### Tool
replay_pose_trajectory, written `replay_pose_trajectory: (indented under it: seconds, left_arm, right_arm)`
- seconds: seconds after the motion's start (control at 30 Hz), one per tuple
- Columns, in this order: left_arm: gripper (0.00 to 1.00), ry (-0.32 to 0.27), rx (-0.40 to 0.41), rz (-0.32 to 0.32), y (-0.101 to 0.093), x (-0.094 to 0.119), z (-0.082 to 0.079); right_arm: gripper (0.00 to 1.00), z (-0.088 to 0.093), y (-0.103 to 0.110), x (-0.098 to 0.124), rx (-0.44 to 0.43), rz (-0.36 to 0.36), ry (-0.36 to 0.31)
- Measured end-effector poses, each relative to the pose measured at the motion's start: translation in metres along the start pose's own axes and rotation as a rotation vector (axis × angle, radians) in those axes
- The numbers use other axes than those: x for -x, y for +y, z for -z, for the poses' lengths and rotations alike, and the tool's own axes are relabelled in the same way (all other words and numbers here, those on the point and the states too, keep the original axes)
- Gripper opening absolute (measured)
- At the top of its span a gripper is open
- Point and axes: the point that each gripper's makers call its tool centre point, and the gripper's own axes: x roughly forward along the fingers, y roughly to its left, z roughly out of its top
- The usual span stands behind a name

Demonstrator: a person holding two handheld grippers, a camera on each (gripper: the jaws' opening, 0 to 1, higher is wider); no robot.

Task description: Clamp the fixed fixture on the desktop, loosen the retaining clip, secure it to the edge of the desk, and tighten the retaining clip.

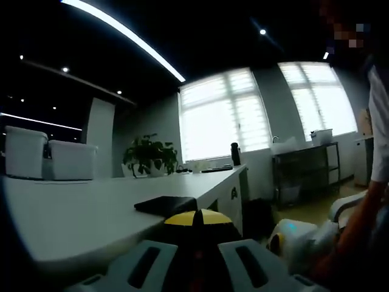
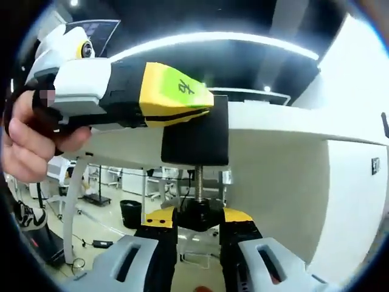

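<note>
1. One black clamp fixture [image 2: 196, 139] sits on the edge of the white desk [image 2: 285, 131]: its body wraps the desk edge, and its threaded screw [image 2: 198, 182] hangs down beneath it in the right gripper view. From my left gripper view I see its flat black top [image 1: 165, 205] lying on the desktop [image 1: 79, 207] near the edge.
2. My left gripper [image 2: 203, 104] reaches in from the left in the right gripper view, its yellow-tipped jaws closed against the fixture's upper part at the desk edge; my hand [image 2: 30, 140] holds its handle.
3. My right gripper [image 2: 199, 220] has its yellow-tipped jaws drawn narrow around the black knob [image 2: 199, 216] at the bottom of the screw.
4. Further along the desk in the left gripper view stand a potted plant [image 1: 150, 155], a dark bottle [image 1: 235, 154] and white chair backs [image 1: 48, 155].
5. Bright windows [image 1: 225, 115] fill the far wall.
</note>
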Motion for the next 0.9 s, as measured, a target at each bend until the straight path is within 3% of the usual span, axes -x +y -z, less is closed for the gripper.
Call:
replay_pose_trajectory:
  seconds: [0.2,0.33,0.5,0.67,0.77,0.87,0.9]
  left_arm:
    - [0.02,-0.015,0.014,0.005,0.002,0.003,-0.001]
    - [0.02,-0.011,0.007,0.009,0.001,0.003,-0.001]
    - [0.02,-0.023,-0.002,0.013,0.0,0.003,-0.001]
    - [0.02,-0.027,-0.001,0.012,0.0,0.002,-0.001]
    - [0.02,-0.029,0.001,0.013,0.001,0.002,-0.002]
    - [0.02,-0.031,0.003,0.012,0.001,0.002,-0.002]
    - [0.02,-0.033,0.002,0.01,0.001,0.002,-0.002]
  right_arm:
    - [0.25,-0.002,0.008,-0.001,-0.001,-0.259,-0.015]
    - [0.25,-0.003,0.013,-0.001,0.009,-0.446,0.018]
    - [0.25,-0.003,0.02,0.002,-0.013,-0.581,0.046]
    - [0.26,-0.005,0.024,0.005,0.022,-0.629,0.062]
    - [0.31,0.004,0.024,0.005,0.041,-0.576,0.083]
    - [0.46,0.025,0.022,0.006,0.196,-0.498,0.131]
    - [0.49,0.029,0.019,0.002,0.19,-0.484,0.124]
